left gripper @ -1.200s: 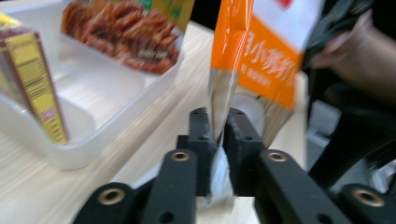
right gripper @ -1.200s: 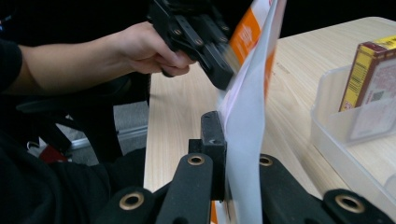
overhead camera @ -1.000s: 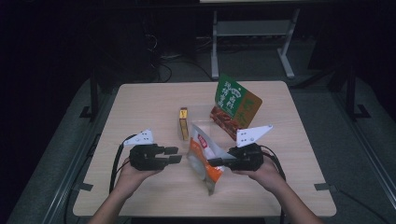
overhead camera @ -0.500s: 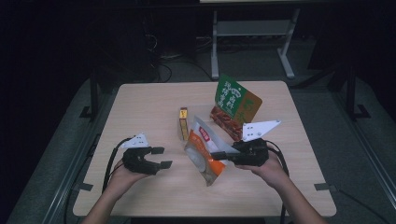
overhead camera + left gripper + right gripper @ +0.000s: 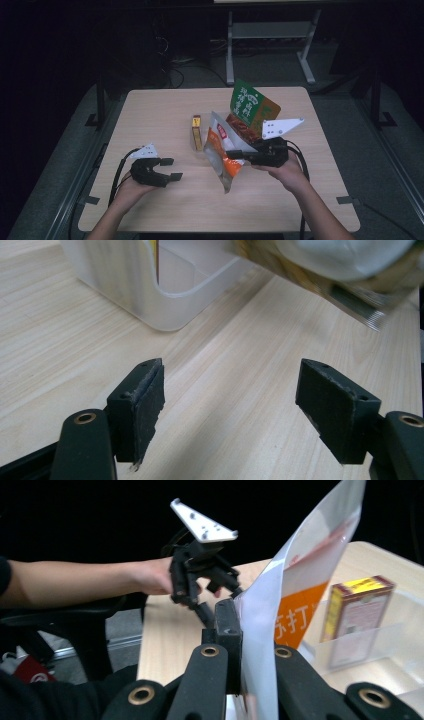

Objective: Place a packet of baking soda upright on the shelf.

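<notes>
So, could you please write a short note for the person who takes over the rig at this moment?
Right gripper: shut on the edge of the orange-and-white snack bag, held up above the table.
Left gripper: jaws have just opened, nothing between them, low over the table at the left.
Things: clear plastic bin at the table's middle, with a small yellow-topped box standing in it; a green-and-red snack bag behind.
Done: the bag is lifted, in one gripper alone.
Left: probably put the bag into the bin, then release.
</notes>
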A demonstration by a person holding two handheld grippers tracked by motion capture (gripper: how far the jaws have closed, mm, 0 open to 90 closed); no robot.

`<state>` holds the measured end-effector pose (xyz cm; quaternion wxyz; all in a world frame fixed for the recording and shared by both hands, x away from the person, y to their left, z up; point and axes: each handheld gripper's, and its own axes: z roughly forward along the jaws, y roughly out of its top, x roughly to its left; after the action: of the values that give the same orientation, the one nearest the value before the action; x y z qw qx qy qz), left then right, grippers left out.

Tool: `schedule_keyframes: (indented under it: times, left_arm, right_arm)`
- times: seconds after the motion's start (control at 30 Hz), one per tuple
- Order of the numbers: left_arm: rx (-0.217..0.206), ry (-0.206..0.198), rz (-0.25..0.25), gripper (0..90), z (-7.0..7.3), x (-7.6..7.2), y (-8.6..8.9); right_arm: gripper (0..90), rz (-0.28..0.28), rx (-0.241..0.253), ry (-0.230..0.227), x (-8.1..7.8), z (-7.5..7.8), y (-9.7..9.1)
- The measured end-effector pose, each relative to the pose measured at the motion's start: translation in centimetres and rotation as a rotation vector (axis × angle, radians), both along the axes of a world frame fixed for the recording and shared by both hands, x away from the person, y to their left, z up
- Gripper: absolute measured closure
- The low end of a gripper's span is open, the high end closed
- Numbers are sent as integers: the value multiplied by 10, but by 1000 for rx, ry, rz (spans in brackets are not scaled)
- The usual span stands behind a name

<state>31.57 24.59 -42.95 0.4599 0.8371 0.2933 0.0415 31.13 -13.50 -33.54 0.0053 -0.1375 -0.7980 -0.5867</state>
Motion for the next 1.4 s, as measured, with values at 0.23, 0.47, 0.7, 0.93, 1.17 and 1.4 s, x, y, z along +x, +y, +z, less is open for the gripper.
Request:
schedule_keyframes:
  times: [0.23,0.47,0.7,0.93,1.17,1.4]
  left_arm:
    - [22,-12,5,247,-1,2,4]
    - [29,-4,9,238,-4,2,3]
    - [38,-9,6,237,-4,2,2]
    - [46,-10,2,233,-4,2,2]
    - [47,-14,-4,232,-4,1,1]
    - [51,-12,-5,232,-4,1,1]
  right_arm:
    - [900,-60,-24,-21,21,9,-1]
    - [900,-129,-20,-23,43,15,-1]
    - [900,-180,-23,-21,62,19,3]
    - [900,-207,-49,-17,79,21,13]
    - [900,-226,-91,-6,95,20,20]
    - [900,-236,-109,1,105,18,28]
